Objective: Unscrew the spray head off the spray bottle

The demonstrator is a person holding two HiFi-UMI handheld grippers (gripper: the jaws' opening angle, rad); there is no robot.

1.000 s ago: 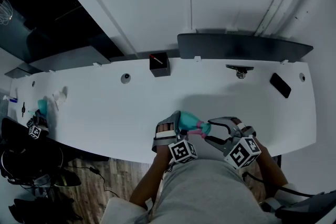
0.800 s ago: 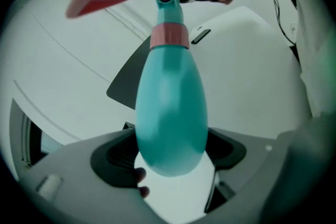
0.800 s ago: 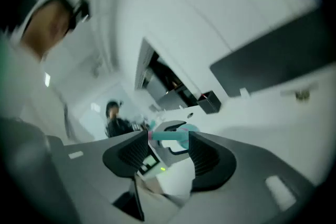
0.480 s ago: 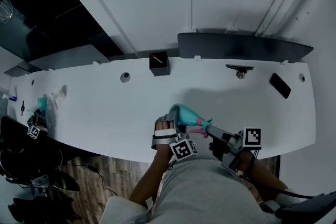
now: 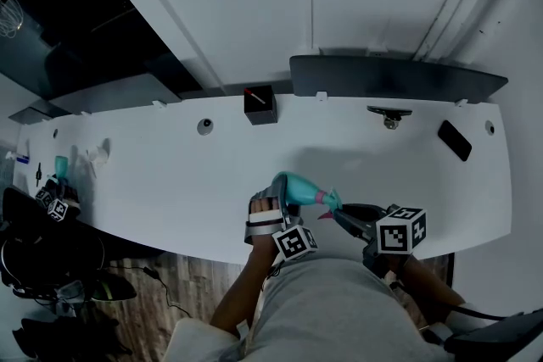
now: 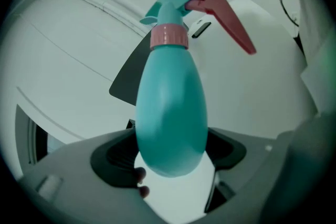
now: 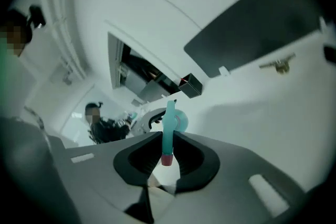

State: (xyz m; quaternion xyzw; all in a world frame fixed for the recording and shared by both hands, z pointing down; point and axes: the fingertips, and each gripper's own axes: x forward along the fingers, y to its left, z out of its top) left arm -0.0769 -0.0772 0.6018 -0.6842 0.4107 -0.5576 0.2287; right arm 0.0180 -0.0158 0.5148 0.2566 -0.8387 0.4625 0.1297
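Currently, one teal spray bottle (image 5: 299,186) is being gripped by the left gripper (image 5: 280,201) at six o'clock on the table (image 5: 170,174); its spray head (image 5: 327,199) is being clamped by the right gripper (image 5: 338,213), whose jaws have just been closing.

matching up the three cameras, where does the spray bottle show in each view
Head view: spray bottle low centre, near the desk's front edge.
Left gripper view: spray bottle fills the middle, teal body below, pink trigger at top.
Right gripper view: spray bottle low centre, seen end-on, thin and upright.
Shared landmark: the dark panel along the desk's back edge.
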